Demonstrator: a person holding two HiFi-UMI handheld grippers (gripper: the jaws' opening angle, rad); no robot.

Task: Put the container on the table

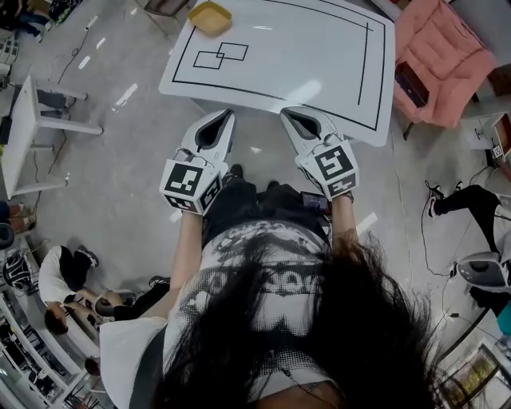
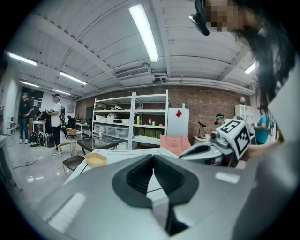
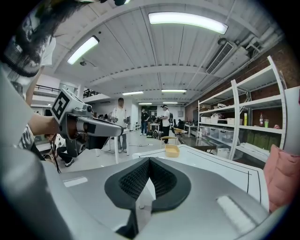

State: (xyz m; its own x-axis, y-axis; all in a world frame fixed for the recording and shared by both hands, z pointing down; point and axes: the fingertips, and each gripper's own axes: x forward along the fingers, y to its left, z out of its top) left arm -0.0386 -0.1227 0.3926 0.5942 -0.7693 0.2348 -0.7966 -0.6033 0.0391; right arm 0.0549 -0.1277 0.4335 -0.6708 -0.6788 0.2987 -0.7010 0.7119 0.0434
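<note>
Since the left gripper (image 1: pixel 227 117) is clenched on nothing just short of the table (image 1: pixel 319 64), and the yellow container (image 1: pixel 210 17) already sits on its far left corner, I'd say the task is either done or not started. The right gripper (image 1: pixel 287 113) is pinched shut and empty too. Any next grab means opening up and a long reach across, with nothing blocking and the pink armchair (image 1: pixel 444 56) off to the right.

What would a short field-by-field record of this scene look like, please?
container: yellow, shallow, resting on the table's far left corner
table: white top with black line markings
left gripper: jaws shut, holding nothing, near the table's near edge
right gripper: jaws shut, holding nothing, beside the left one
pink armchair: on the floor to the table's right
task state: container sits on the table, far from both grippers
</note>
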